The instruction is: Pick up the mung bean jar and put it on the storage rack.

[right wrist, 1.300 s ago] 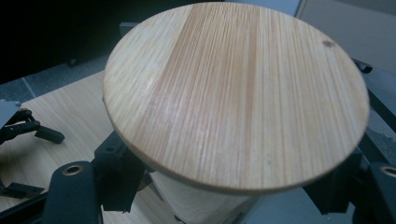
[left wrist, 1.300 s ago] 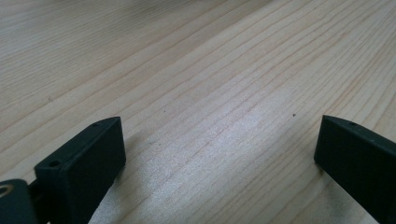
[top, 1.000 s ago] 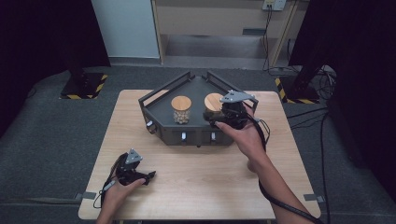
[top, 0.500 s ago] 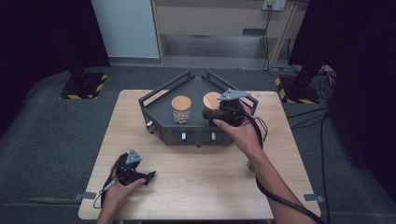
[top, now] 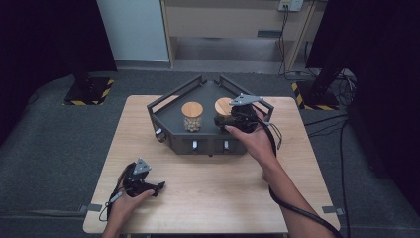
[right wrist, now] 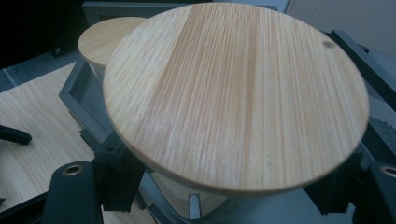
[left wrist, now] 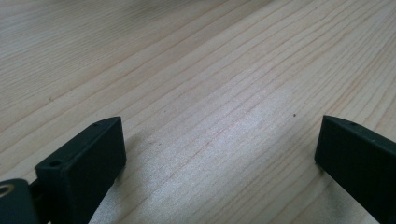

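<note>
From the high view: the dark angular tray sits at the far middle of the wooden table, and everything is placed off that tray. Two jars with wooden lids stand inside it, side by side. The left jar stands free, pale round bits showing through its glass. Right beside it, the right jar has the right gripper on it, the hand reaching in over the tray's front right wall, with the grey plate riding on top and the cable trailing back along the forearm. Well away from the tray, toward the near left corner of the table, the left gripper lies low on the wood in the person's left hand, pointing to the right.

Over to the left gripper view: bare wood grain of the table and two black jaws standing wide apart with nothing between them. This tool is released, simply resting there.

Now the right gripper view: a big round wooden lid looms close, the right jar under it, inside the tray. The two black jaws clamp the jar just below the lid, one on each side, so this tool is clenched on the right jar. Behind it and to the left, the lid of the left jar peeks out, still within the tray's walls.
</note>
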`<state>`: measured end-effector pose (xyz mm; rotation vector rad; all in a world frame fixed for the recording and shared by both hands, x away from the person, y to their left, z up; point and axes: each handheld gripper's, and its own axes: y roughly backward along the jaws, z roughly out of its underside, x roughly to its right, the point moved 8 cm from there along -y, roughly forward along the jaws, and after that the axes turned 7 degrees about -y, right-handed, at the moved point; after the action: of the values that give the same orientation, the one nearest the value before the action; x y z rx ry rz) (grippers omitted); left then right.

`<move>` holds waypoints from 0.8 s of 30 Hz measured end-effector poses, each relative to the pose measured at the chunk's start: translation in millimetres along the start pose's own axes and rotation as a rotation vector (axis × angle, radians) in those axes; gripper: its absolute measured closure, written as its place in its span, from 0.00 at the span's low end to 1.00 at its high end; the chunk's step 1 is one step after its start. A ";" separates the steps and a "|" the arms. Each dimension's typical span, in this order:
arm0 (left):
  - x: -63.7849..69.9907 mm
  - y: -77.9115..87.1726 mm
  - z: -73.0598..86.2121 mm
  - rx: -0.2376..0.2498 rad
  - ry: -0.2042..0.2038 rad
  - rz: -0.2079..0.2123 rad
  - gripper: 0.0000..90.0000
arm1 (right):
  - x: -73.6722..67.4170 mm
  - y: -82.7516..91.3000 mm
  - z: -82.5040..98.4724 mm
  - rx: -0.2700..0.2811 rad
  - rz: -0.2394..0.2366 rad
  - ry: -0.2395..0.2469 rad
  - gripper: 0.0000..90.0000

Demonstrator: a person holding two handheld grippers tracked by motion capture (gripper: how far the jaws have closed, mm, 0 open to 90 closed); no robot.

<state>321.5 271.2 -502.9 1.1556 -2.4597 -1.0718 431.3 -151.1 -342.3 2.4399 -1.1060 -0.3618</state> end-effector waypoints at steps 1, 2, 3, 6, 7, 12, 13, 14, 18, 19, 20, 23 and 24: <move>0.0 -0.1 0.1 0.001 0.000 0.000 0.01 | 0.3 -1.2 0.5 0.001 0.000 0.000 0.29; 0.0 0.0 0.0 0.000 0.000 0.000 0.01 | 0.3 -2.1 0.7 -0.005 0.001 -0.003 0.29; 0.0 -0.1 0.1 0.001 0.001 0.000 0.01 | 0.7 -3.4 1.1 -0.004 0.003 0.000 0.29; 0.0 0.0 0.0 0.000 0.000 0.000 0.01 | 1.6 -6.3 2.0 -0.007 0.003 -0.002 0.29; 0.0 0.0 0.0 0.000 0.000 0.000 0.01 | 1.6 -7.2 1.9 -0.012 0.003 -0.004 0.29; 0.1 -0.1 0.1 0.001 0.000 -0.001 0.01 | 1.1 -12.3 1.5 -0.016 0.003 -0.005 0.29; -0.1 0.0 0.0 -0.001 -0.001 0.000 0.01 | 0.9 -13.3 1.3 -0.016 0.002 -0.007 0.29; -0.1 0.0 0.0 0.000 -0.001 0.000 0.01 | 0.5 -14.3 1.1 -0.018 0.003 -0.009 0.29; -0.1 0.0 0.0 -0.001 -0.001 0.000 0.01 | 0.2 -18.7 0.7 -0.022 0.003 -0.006 0.29; -0.1 0.0 0.0 0.000 -0.001 0.000 0.01 | 0.1 -19.7 0.9 -0.021 0.002 -0.007 0.29; -0.1 0.0 0.0 -0.001 -0.001 0.001 0.01 | -0.3 -20.3 0.9 -0.025 0.002 -0.011 0.29; -0.1 0.0 0.0 -0.001 -0.001 0.000 0.01 | -0.2 -22.7 1.5 -0.024 0.002 -0.004 0.29; -0.1 0.0 0.0 0.000 -0.001 0.000 0.01 | -0.3 -23.2 1.5 -0.025 0.001 -0.005 0.29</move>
<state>321.6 271.3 -502.8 1.1549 -2.4600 -1.0727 445.4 -137.7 -355.0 2.4178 -1.0981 -0.3801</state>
